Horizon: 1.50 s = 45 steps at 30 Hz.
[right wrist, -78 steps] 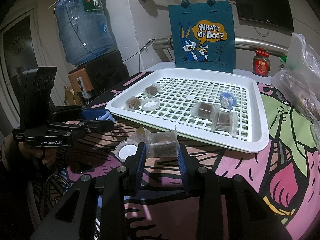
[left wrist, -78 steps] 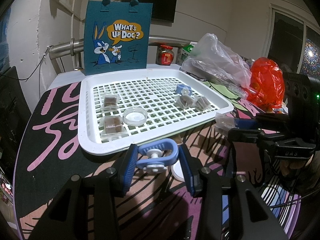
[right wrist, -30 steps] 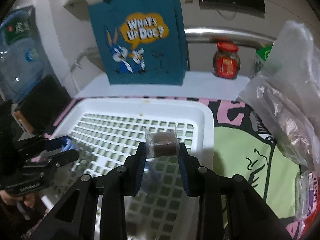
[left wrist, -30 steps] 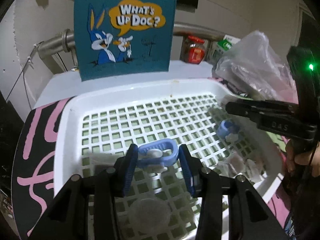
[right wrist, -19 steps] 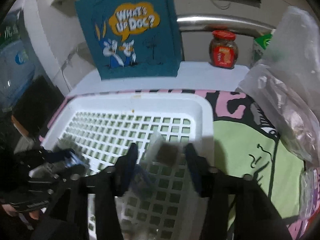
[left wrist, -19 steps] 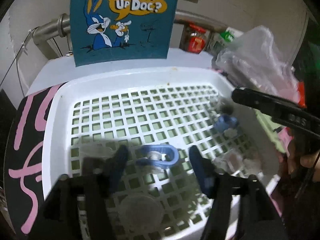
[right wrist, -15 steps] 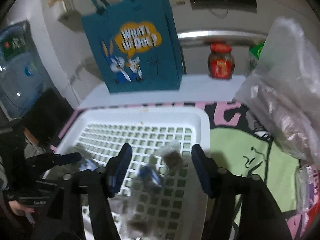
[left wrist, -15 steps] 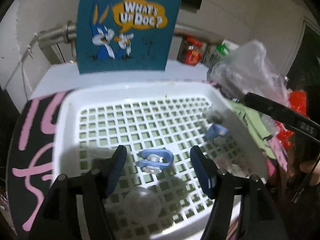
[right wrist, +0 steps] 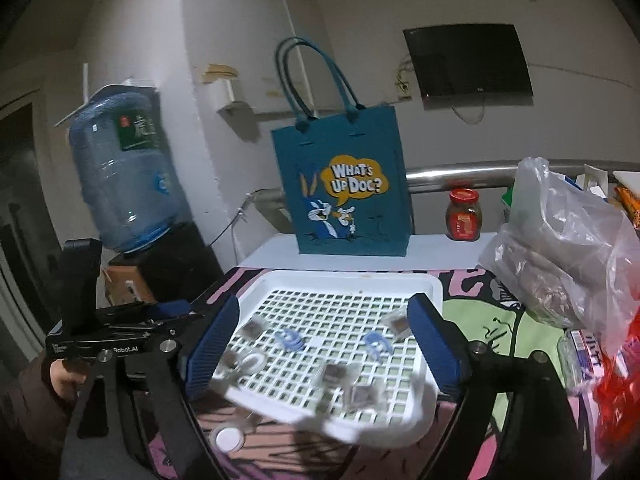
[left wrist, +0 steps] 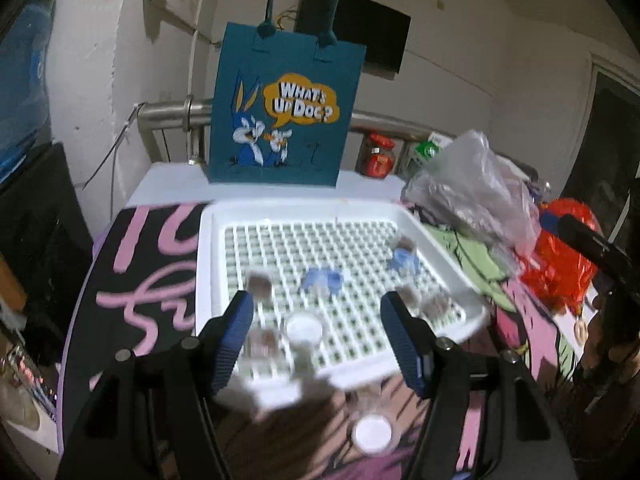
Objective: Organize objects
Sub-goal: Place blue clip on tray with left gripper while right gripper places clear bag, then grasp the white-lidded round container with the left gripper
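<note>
Both tools are hanging wide open, empty, above the white tray (left wrist: 208, 264) – left tool (left wrist: 316, 332), right tool (right wrist: 324, 340). Two blue clips (right wrist: 289, 339) are lying inside it among wrapped brown cubes (right wrist: 335, 372). Only the right view is showing the water jug (right wrist: 120, 168) (beside the counter).

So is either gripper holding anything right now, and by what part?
Nothing is held. The left gripper and right gripper are both open above the white tray.

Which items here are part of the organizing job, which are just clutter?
Job:
- white tray
- two blue clips
- wrapped brown snacks
- clear round lid in tray
- round lid on table
- left gripper and right gripper, both open

Clutter:
- teal tote bag
- red jar
- plastic bags
- water jug
</note>
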Available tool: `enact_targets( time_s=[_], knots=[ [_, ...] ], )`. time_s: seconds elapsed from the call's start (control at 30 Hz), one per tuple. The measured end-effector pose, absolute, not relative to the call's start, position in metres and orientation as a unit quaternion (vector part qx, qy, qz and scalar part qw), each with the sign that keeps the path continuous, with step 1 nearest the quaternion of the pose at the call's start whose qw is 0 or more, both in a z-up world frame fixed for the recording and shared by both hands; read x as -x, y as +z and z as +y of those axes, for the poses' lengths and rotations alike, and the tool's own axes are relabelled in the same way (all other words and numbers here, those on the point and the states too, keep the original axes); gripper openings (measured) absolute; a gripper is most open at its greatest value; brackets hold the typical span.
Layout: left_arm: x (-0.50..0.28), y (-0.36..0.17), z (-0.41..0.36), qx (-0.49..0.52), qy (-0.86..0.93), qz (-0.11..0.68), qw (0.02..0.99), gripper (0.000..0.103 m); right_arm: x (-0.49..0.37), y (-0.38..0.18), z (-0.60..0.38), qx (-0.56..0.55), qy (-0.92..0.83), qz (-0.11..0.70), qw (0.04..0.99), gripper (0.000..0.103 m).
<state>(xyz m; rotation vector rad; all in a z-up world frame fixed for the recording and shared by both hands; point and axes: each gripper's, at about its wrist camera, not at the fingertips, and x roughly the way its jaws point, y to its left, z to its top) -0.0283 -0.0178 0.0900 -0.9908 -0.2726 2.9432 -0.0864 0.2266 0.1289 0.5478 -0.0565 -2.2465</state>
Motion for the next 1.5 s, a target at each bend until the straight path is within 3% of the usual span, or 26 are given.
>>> enact_targets(
  time_s=[0.6, 1.13, 1.23, 1.5],
  knots=[
    [0.000, 0.020, 0.032, 0.410, 0.910, -0.038, 0.046, 0.066, 0.062, 0.074, 0.228, -0.267, -0.880, -0.013, 0.392, 0.087],
    [0.003, 0.005, 0.049, 0.429, 0.902, -0.014, 0.048, 0.065, 0.061, 0.059, 0.223, -0.287, -0.874, -0.008, 0.392, 0.087],
    [0.003, 0.005, 0.049, 0.426, 0.903, -0.016, 0.049, 0.040, 0.061, 0.059, 0.223, -0.288, -0.874, -0.007, 0.392, 0.087],
    [-0.001, 0.007, 0.048, 0.425, 0.902, -0.019, 0.068, 0.039, 0.060, 0.056, 0.220, -0.296, -0.871, -0.003, 0.392, 0.087]
  ],
)
